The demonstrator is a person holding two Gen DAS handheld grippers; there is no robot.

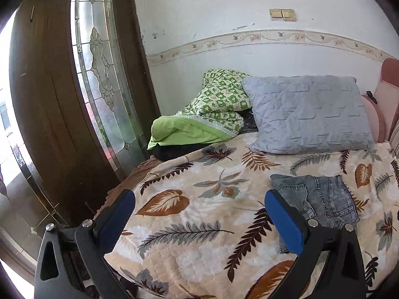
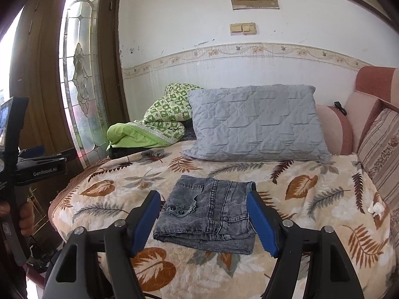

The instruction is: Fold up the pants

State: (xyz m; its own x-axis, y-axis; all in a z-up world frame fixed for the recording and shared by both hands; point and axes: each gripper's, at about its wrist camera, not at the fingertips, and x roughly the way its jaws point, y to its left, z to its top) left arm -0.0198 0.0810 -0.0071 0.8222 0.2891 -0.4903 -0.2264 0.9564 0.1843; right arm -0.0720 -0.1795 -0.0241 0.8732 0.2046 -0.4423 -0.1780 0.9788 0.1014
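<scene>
jeans (image 2: 207,214): folded compact, mid-bed near front edge, job looks done | left gripper (image 1: 199,214), right gripper (image 2: 203,220): jaws wide, empty, clear of denim

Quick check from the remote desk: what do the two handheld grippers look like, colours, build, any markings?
Both match: the left gripper and right gripper each have black angular arms with triangular cut-outs, silver round pivot bolts and blue padded fingers. In the right wrist view the left unit's black body carries white "GenRobot.AI" lettering, with a small lit screen above it. No sleeve is visible.
</scene>
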